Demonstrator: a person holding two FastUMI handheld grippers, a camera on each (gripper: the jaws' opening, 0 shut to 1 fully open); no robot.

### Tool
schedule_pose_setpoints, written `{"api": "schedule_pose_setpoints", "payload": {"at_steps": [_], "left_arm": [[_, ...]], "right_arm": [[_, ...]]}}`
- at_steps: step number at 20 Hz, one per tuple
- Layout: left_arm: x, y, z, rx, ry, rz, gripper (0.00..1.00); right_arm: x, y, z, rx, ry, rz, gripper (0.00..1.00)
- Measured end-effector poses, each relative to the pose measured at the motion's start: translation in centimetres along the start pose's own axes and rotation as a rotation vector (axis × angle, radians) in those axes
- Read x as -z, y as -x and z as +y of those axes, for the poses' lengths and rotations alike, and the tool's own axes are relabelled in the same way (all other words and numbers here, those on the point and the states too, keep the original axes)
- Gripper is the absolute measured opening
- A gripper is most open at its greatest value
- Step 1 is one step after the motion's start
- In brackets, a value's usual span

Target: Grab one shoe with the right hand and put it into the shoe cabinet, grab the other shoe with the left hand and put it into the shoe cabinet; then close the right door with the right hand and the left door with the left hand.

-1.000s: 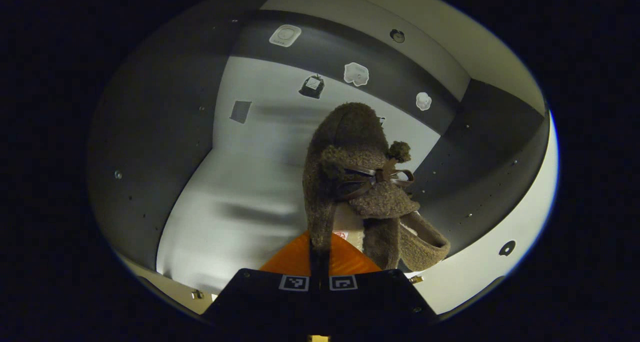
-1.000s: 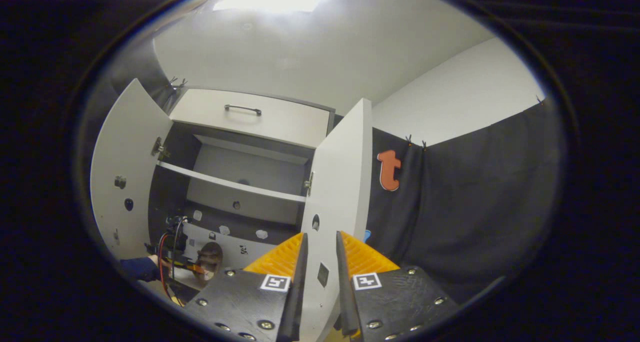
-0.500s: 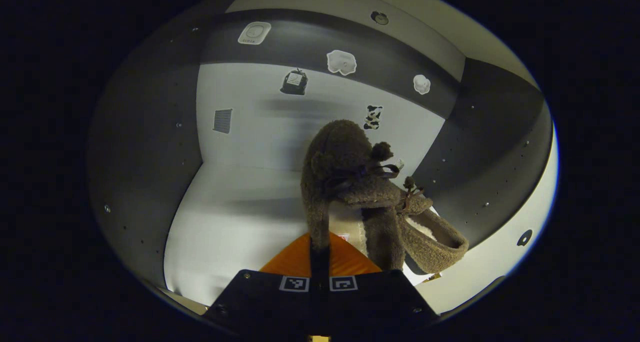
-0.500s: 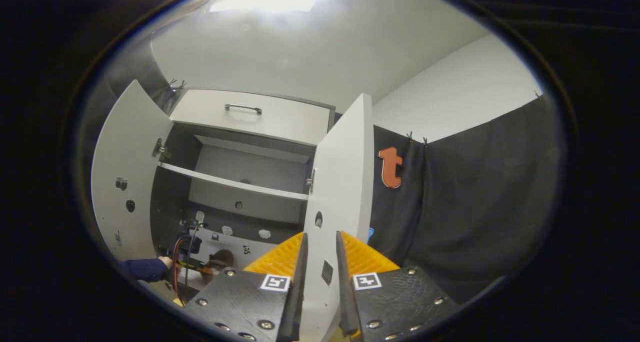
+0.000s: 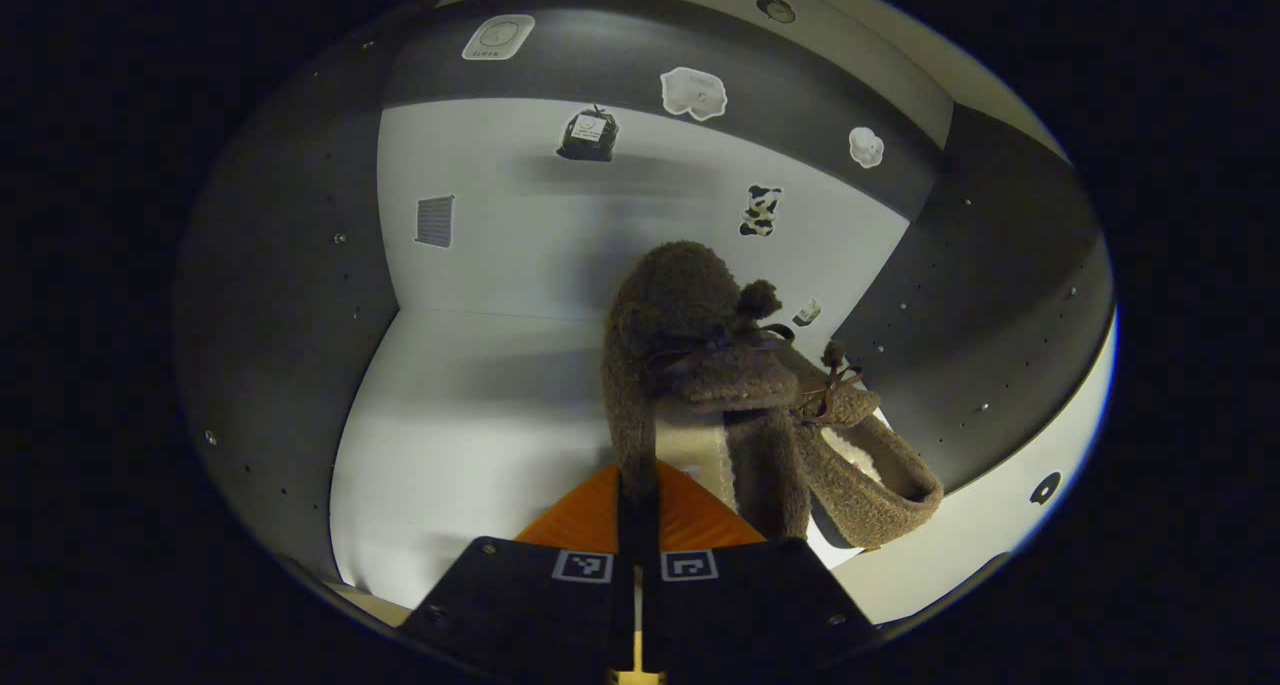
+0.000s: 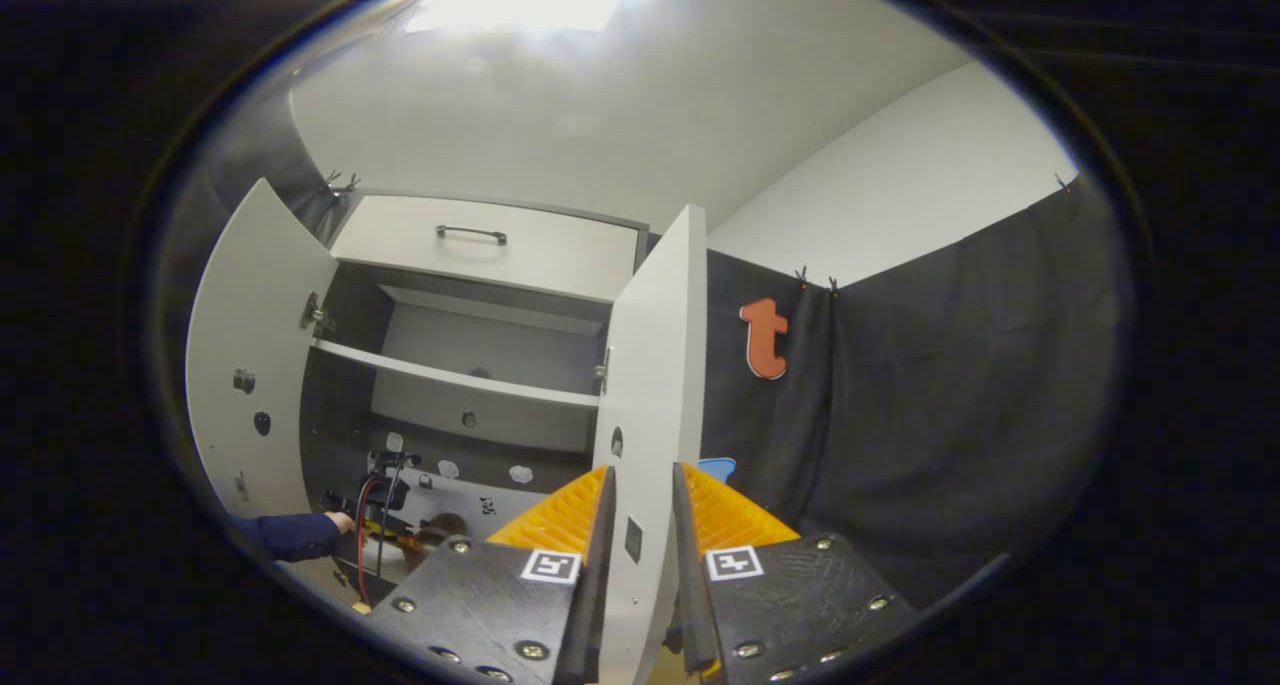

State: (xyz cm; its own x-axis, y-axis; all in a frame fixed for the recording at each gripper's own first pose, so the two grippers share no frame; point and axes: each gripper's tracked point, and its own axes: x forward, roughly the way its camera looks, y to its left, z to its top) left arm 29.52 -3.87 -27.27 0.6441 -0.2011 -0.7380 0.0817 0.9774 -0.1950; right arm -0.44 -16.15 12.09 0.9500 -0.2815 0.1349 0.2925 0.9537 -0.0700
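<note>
My left gripper (image 5: 637,487) is shut on the rim of a brown fuzzy slipper (image 5: 685,310) and holds it inside the cabinet's lower compartment, just above the white floor (image 5: 460,435). A second matching slipper (image 5: 872,477) lies to its right against the dark side wall, touching the held one. In the right gripper view my right gripper (image 6: 640,485) is shut on the lower part of the open right door (image 6: 650,365). The left door (image 6: 250,365) stands wide open. Low in that compartment a sleeve (image 6: 290,537) reaches in beside the held slipper (image 6: 445,525).
Several stickers dot the compartment's back wall (image 5: 520,255). A shelf (image 6: 450,375) crosses the cabinet above, and a drawer with a metal handle (image 6: 470,233) tops it. Black cloth (image 6: 900,415) hangs right of the cabinet.
My left gripper has carried the slipper lower and deeper into the compartment, and the second slipper now shows beside it. The right door has swung slightly left with my right gripper.
</note>
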Motion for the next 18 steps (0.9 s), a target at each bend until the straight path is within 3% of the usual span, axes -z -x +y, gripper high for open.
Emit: {"api": "schedule_pose_setpoints", "payload": {"at_steps": [5,8,10,18], "left_arm": [[0.0,0.1,-0.3,-0.019,-0.018,-0.014,0.31],[-0.3,1.0,-0.4,-0.034,-0.035,-0.027,0.39],[-0.9,2.4,-0.9,-0.024,-0.032,-0.069,0.58],[-4.3,14.1,-5.0,-0.014,-0.03,-0.326,0.58]], "right_arm": [[-0.2,1.1,-2.5,0.051,0.01,-0.002,0.29],[0.2,1.5,-3.7,0.068,-0.008,0.014,0.29],[0.8,1.5,-4.4,0.069,-0.025,0.025,0.29],[5.9,0.1,-7.4,-0.063,-0.082,0.157,0.37]]}}
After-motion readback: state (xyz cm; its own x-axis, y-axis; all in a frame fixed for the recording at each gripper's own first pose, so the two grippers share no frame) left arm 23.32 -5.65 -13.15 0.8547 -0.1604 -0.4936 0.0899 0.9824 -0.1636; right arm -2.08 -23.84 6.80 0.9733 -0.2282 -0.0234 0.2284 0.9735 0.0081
